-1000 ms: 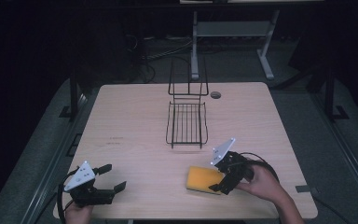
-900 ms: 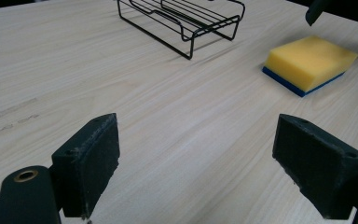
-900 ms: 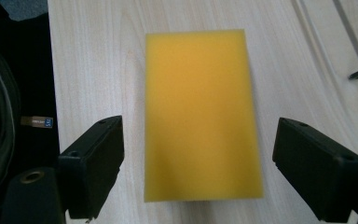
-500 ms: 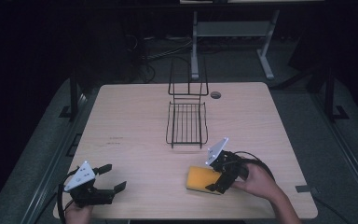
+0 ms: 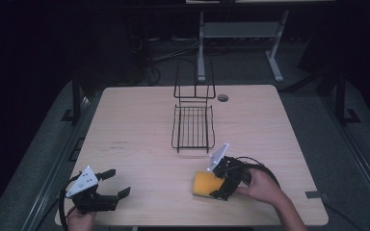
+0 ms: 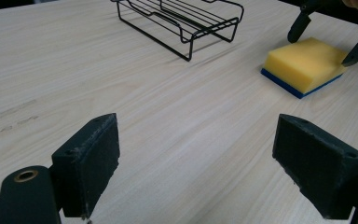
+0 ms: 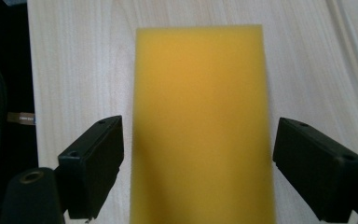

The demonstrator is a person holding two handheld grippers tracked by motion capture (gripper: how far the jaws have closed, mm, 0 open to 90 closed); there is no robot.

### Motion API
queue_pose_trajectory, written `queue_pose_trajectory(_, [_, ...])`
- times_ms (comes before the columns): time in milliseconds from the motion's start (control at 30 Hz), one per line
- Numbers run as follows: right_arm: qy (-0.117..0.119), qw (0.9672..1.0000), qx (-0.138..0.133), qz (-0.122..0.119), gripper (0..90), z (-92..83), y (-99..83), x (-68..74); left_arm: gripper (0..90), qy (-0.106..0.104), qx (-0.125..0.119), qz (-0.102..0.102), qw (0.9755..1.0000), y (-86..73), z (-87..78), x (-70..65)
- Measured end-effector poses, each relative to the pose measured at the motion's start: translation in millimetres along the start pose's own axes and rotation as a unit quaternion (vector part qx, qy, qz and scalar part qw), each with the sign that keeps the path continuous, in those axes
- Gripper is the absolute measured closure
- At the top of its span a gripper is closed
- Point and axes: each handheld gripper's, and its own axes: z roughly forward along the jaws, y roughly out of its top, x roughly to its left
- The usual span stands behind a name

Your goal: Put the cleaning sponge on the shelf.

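A yellow sponge (image 5: 203, 185) with a blue underside lies flat on the wooden table near the front right. My right gripper (image 5: 214, 182) is open, one jaw on each side of the sponge (image 7: 200, 116), and a small gap shows on both sides in the right gripper view (image 7: 198, 172). My left gripper (image 5: 118, 183) rests at the front left corner, open and holding nothing (image 6: 203, 163). From the left gripper view the sponge (image 6: 303, 63) sits ahead to the right, with the right gripper (image 6: 330, 39) over it.
A black wire rack (image 5: 192, 126) stands at the table's middle, its upright back toward the far edge; it is seen again in the left gripper view (image 6: 182, 18). A round grommet hole (image 5: 223, 97) lies behind it. The table's front edge (image 5: 192, 224) runs close to both hands.
My right gripper has slid a little to the left, farther along the sponge. The sponge and the left gripper have stayed put.
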Motion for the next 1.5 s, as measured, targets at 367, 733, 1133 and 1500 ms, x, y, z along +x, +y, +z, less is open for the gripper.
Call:
queue_pose_trajectory(367, [-0.004, 1.0000, 0.007, -0.003, 15.8, 8.8, 1.3, -0.1, 14.0, -0.001, 0.000, 0.000, 1.0000, 0.2, 0.1, -0.1])
queue_pose_trajectory(733, [-0.005, 0.9997, 0.021, -0.009, 15.8, 19.9, 2.5, 0.0, 14.1, -0.002, 0.000, 0.000, 1.0000, 0.2, 0.1, 0.0])
queue_pose_trajectory(1133, [-0.009, 0.9995, 0.026, -0.014, 19.4, 24.9, 1.6, 2.1, 14.1, -0.003, -0.002, -0.002, 1.0000, 0.0, 0.0, 0.2])
queue_pose_trajectory(1500, [-0.010, 0.9995, 0.023, -0.019, 21.3, 22.0, 2.1, 1.8, 14.0, -0.002, -0.001, -0.002, 1.0000, 0.2, -0.1, 0.1])
